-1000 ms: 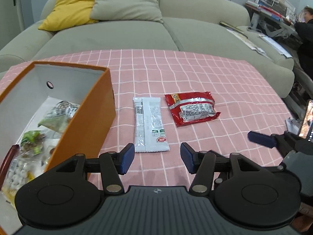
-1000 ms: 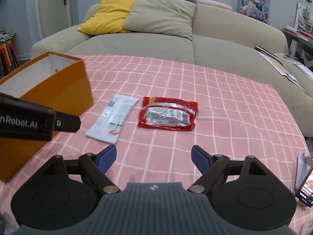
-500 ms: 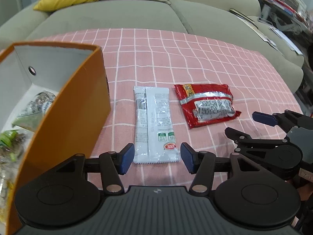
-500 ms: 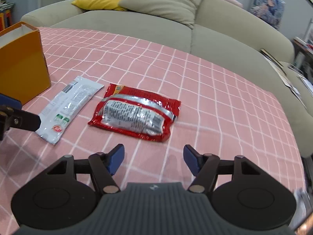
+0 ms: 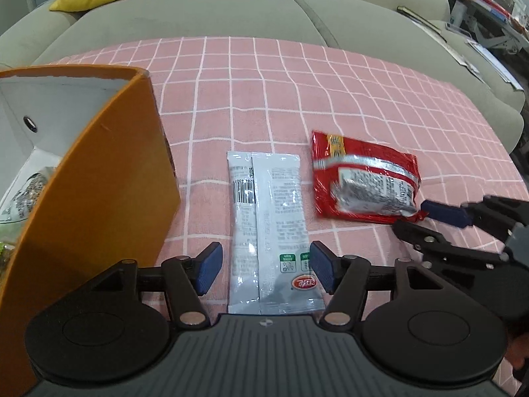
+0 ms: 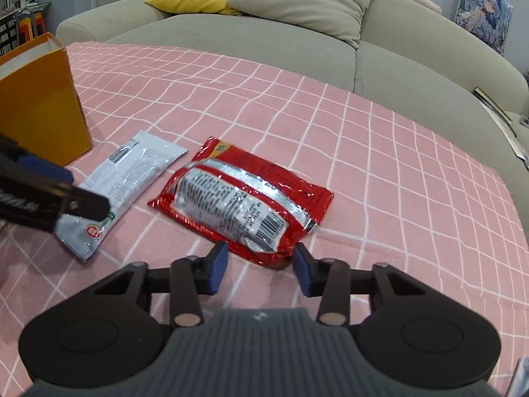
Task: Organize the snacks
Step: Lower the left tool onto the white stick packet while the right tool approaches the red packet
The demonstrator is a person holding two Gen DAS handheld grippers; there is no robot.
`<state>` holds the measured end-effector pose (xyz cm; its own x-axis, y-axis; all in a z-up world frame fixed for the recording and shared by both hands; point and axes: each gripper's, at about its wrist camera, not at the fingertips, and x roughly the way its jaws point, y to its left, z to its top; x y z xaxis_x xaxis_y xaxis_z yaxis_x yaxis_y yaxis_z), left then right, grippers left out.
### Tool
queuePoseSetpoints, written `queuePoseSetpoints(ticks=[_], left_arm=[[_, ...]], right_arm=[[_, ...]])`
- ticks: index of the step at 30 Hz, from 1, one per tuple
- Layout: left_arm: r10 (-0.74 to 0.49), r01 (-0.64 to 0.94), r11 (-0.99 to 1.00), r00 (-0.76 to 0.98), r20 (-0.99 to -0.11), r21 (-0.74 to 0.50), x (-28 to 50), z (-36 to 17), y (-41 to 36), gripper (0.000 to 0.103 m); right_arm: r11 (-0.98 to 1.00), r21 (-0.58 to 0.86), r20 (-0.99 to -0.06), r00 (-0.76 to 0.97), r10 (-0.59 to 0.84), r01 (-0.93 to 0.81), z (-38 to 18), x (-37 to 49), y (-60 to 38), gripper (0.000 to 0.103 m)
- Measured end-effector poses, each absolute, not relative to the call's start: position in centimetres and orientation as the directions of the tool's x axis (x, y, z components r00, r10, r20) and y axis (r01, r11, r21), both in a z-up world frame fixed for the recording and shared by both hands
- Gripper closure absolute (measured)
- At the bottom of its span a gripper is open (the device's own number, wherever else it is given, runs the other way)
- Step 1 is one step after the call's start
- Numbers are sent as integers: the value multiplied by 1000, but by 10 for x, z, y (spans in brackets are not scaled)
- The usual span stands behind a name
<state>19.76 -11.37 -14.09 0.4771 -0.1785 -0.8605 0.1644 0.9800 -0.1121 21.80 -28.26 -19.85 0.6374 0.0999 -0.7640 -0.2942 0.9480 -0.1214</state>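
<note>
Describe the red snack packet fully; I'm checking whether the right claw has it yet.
The red snack packet is a glossy, crinkled foil pouch with a silver band, a silver-white printed panel and a barcode. It looks sealed and lies flat, printed back up, on the pink checked tablecloth, apart from the white snack sachet on its left. The right claw is open, its blue pads flanking the packet's near corner; whether they touch it cannot be told. Nothing lifts it.

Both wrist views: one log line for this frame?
left claw open, straddling white packet | right claw open at red packet | orange box left
</note>
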Motion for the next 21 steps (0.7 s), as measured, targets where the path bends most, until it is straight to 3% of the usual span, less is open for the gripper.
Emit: queuePoseSetpoints(ticks=[1,4,12,14,21], left_arm=[[-176,163,981,477,-861,-110,198,-142,-113,32],[-178,156,981,477,-861,-116,198,-144,-111,32],[-219,163,973,424,-879,-163,193,-142,-108,72],[-211,162,974,414,-886,-156,189,-142,-108,90],[-212,179,972,379,-901,-153,159,-135,-98,98]], right_arm=[[949,-127,-766,636,91,-288,-198,215,-280,85],[954,-125,-766,638,83,-274,-198,206,-273,91],[961,-130,-770,636,58,-245,-195,189,-257,95],[965,-133,-771,635,42,-224,-193,181,-251,96],[987,-102,-800,600,-6,-126,-186,145,-234,96]])
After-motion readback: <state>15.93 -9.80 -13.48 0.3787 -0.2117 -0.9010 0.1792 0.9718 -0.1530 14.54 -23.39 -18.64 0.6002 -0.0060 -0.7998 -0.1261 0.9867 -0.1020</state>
